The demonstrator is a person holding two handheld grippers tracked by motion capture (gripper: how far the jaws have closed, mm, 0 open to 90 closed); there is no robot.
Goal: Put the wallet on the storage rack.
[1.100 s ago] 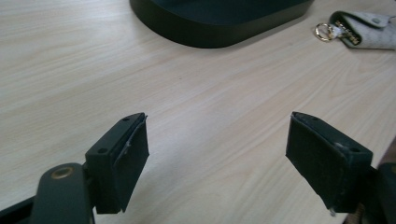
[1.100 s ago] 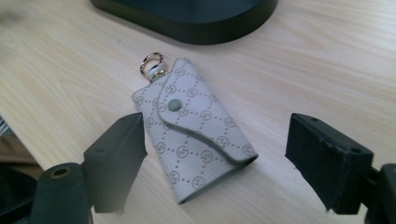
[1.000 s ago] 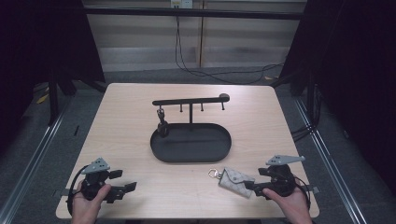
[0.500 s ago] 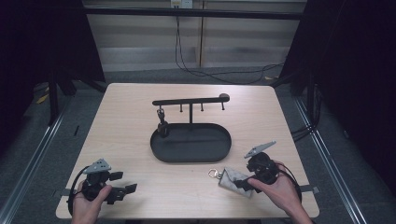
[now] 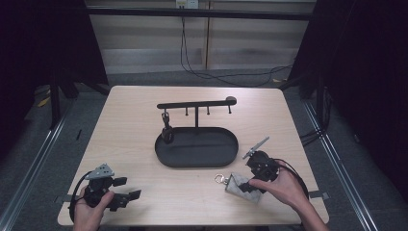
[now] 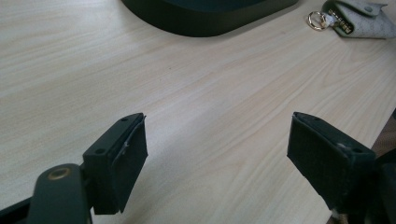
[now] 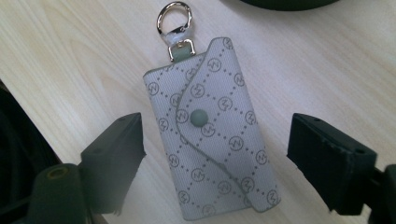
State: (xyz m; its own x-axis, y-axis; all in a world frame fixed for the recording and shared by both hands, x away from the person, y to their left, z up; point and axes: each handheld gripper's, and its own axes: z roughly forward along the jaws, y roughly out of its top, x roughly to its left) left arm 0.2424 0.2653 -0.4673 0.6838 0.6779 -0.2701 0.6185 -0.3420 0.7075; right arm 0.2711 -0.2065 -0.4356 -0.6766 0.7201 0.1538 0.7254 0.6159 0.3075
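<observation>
Pale grey woven fabric with a printed diamond pattern of small round logos covers the key pouch (image 7: pixel 212 135), which lies flat on the light wooden desk (image 5: pixel 130 139). The pouch is a long rectangle with rounded corners; a curved flap folds across its front and is closed by one round grey snap button. In the right gripper view its long axis runs away from the camera, leaning a little to the left, and the far end carries a shiny metal ring clasp (image 7: pixel 173 18) on a short tab. In the high view the pouch (image 5: pixel 240 185) rests near the front right of the desk, with the clasp end toward the desk's middle, just in front of the dark oval tray (image 5: pixel 166 156).

The right gripper (image 7: pixel 212 163) hovers over the pouch. Its jaws have just been opening and stand wide, one at each long side of the pouch, with clear gaps; nothing is gripped.

The left gripper (image 6: pixel 219 158) sits low over bare wood at the front left, jaws wide apart and empty.

Behind the tray stands a thin black metal rack (image 5: pixel 197 103) with small hooks.
</observation>
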